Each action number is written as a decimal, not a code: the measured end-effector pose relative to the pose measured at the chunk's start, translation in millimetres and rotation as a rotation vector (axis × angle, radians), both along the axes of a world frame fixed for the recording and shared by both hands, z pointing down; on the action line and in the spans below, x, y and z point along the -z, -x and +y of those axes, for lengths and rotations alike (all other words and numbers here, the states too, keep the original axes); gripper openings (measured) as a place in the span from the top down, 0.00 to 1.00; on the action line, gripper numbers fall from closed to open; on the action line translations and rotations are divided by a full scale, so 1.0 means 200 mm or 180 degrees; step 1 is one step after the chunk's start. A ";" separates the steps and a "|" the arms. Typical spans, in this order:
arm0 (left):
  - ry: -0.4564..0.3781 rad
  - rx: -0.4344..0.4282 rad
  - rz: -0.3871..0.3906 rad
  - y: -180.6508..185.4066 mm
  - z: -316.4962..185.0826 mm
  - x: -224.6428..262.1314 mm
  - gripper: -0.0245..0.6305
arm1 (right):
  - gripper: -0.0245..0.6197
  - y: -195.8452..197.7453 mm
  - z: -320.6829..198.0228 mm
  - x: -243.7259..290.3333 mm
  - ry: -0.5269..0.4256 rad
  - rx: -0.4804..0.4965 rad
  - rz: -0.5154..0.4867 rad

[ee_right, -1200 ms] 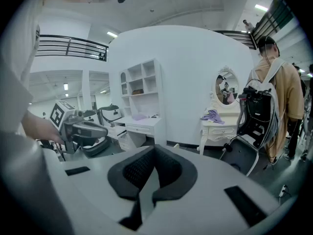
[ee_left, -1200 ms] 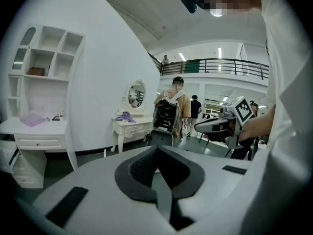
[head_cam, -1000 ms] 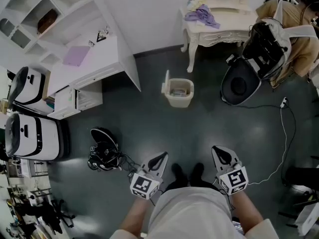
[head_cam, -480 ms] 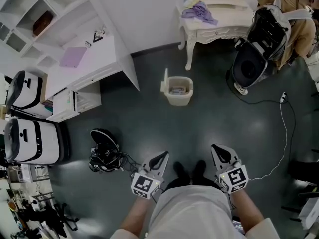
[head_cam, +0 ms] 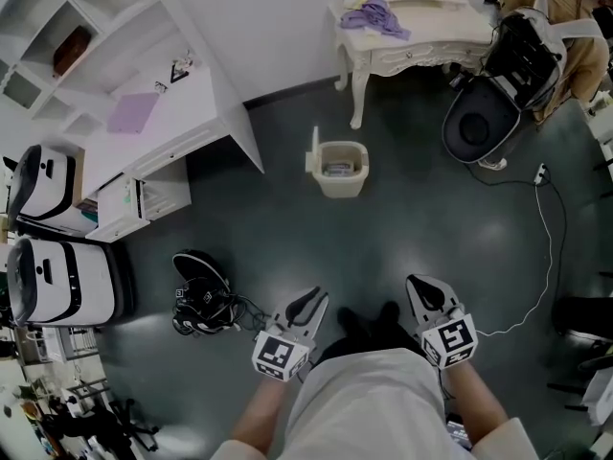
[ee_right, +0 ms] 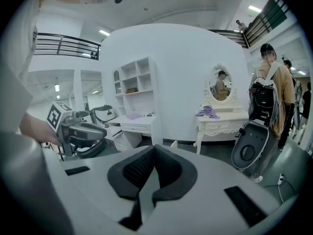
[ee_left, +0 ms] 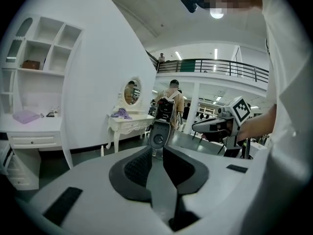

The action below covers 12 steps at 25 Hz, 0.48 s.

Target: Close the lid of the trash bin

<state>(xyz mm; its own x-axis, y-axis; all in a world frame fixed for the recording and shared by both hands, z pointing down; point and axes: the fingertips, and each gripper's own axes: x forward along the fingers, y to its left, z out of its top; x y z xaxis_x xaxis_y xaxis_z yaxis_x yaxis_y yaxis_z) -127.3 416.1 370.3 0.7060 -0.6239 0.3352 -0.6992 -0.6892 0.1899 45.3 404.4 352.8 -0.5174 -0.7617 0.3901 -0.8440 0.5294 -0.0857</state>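
The cream trash bin point(head_cam: 342, 170) stands on the dark floor mid-room, its lid point(head_cam: 313, 150) upright at its left side and some rubbish inside. Both grippers are held low near the person's body, well short of the bin. My left gripper point(head_cam: 308, 304) points toward it; its jaws point(ee_left: 156, 150) are opening, with a narrow gap and nothing between them. My right gripper point(head_cam: 422, 290) has its fingertips point(ee_right: 154, 149) touching and holds nothing. In the right gripper view only the tip of the lid point(ee_right: 173, 144) shows above the jaws.
A white dressing table point(head_cam: 421, 41) with a purple cloth point(head_cam: 375, 14) stands beyond the bin. A white desk with shelves point(head_cam: 158, 113) is at the left. A black headset with cables point(head_cam: 199, 295) lies by my left gripper. A round black device point(head_cam: 476, 126) and a white cable point(head_cam: 553, 247) are at the right.
The whole scene has slid a little up and left in the head view. Both grippers keep their places at the bottom of the frame. The bin's lid has not moved.
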 end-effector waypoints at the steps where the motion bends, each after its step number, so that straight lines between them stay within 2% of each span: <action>1: -0.0004 -0.0007 0.0004 0.01 0.00 0.00 0.82 | 0.94 0.01 0.01 0.00 0.0001 -0.0011 -0.0001; 8: 0.0036 -0.0015 0.0001 0.05 -0.03 -0.04 0.76 | 0.94 0.02 -0.01 -0.02 0.0012 -0.0046 -0.0013; 12: 0.0069 0.0044 0.0004 0.05 -0.06 -0.06 0.76 | 0.94 0.01 -0.05 -0.02 0.0056 -0.0038 0.0002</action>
